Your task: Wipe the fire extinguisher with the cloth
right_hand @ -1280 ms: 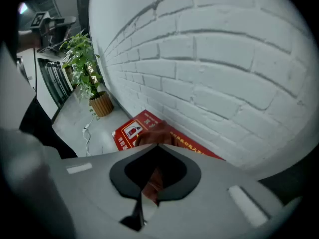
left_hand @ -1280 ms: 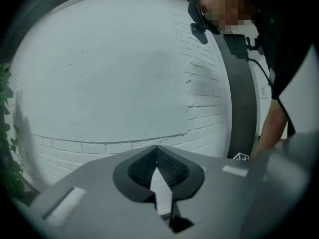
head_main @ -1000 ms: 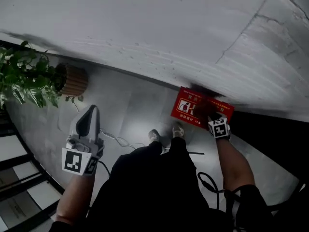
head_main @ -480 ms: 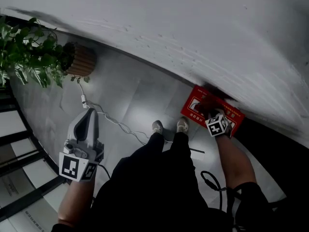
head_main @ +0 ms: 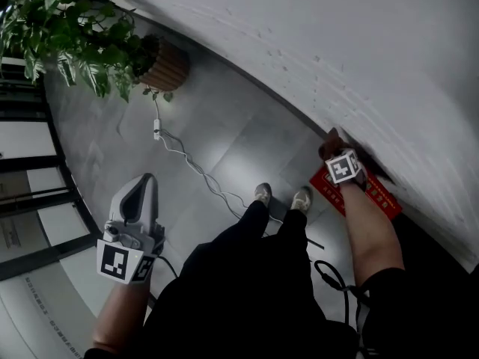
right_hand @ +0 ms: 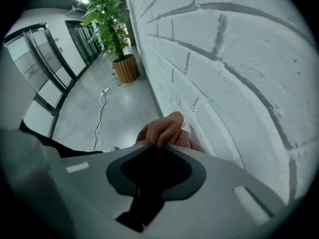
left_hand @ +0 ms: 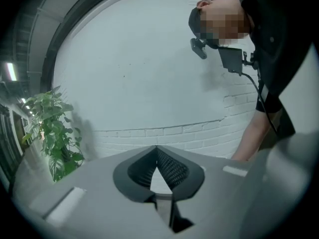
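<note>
- Right gripper [right_hand: 159, 146]: clenched on the cloth [right_hand: 167, 129]. A pinkish bunched wad is pinched at the jaw tips and sticks out past them.
- In the head view the right gripper [head_main: 335, 150] points steeply down, close to the white brick wall [head_main: 389, 66].
- Red fire extinguisher box [head_main: 368, 194]: on the floor against the wall base, at the right of the head view and just right of the person's shoes [head_main: 282, 197].
- The right gripper and its marker cube sit over the box's upper-left end. Can't tell whether the cloth touches it.
- The right gripper view shows no box, since the cloth and jaws cover that area.
- Left gripper [left_hand: 156, 149]: jaws closed tip to tip, nothing between them.
- The left gripper [head_main: 138, 200] is held well apart from the box, on the other side of the person's legs.
- Potted plant [head_main: 97, 43] at the wall, far left, with a white cable [head_main: 187, 163] trailing across the floor.
</note>
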Action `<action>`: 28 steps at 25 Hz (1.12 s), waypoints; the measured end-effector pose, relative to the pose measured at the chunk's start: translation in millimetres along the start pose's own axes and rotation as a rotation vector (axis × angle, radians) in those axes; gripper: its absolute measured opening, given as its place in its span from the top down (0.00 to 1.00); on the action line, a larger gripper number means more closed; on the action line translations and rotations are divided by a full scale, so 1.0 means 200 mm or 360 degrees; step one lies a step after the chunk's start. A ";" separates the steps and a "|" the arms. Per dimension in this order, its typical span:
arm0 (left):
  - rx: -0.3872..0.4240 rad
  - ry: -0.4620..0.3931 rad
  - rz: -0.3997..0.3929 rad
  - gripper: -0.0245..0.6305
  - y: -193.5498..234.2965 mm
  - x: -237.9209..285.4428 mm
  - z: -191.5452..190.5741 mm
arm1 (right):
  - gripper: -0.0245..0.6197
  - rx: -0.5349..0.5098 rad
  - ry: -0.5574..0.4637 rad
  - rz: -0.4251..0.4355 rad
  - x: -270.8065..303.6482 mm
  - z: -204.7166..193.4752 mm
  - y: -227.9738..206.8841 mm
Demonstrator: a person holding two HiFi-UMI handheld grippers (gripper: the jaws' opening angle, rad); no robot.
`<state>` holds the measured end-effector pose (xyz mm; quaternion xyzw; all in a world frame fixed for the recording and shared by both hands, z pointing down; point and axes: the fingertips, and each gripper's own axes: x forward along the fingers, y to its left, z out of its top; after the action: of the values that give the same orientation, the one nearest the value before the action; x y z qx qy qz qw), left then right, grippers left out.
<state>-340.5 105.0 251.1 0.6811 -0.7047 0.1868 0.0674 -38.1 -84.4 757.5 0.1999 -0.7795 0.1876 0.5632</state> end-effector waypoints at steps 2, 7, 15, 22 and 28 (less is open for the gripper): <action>-0.0029 0.0043 0.0056 0.96 0.05 -0.04 -0.06 | 0.87 -0.0029 -0.0015 0.0003 -0.02 -0.01 -0.01; -0.0047 0.0017 -0.0047 0.96 -0.02 0.06 -0.05 | 0.87 0.0196 0.0027 0.0044 -0.10 -0.29 -0.08; 0.0032 -0.0110 -0.0375 0.96 -0.27 0.37 0.14 | 0.87 0.0542 -0.0074 -0.0150 -0.39 -0.84 -0.35; 0.0054 -0.0090 -0.0557 0.96 -0.44 0.49 0.14 | 0.87 0.0887 0.0145 -0.0308 -0.60 -1.52 -0.47; 0.0119 -0.0093 -0.0584 0.96 -0.43 0.47 0.10 | 0.88 0.1373 0.0113 -0.0495 -0.79 -1.84 -0.50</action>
<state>-257.6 9.5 279.5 0.8053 -0.5630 0.1776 0.0543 354.5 36.4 722.8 0.5243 -0.5711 0.4149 0.4763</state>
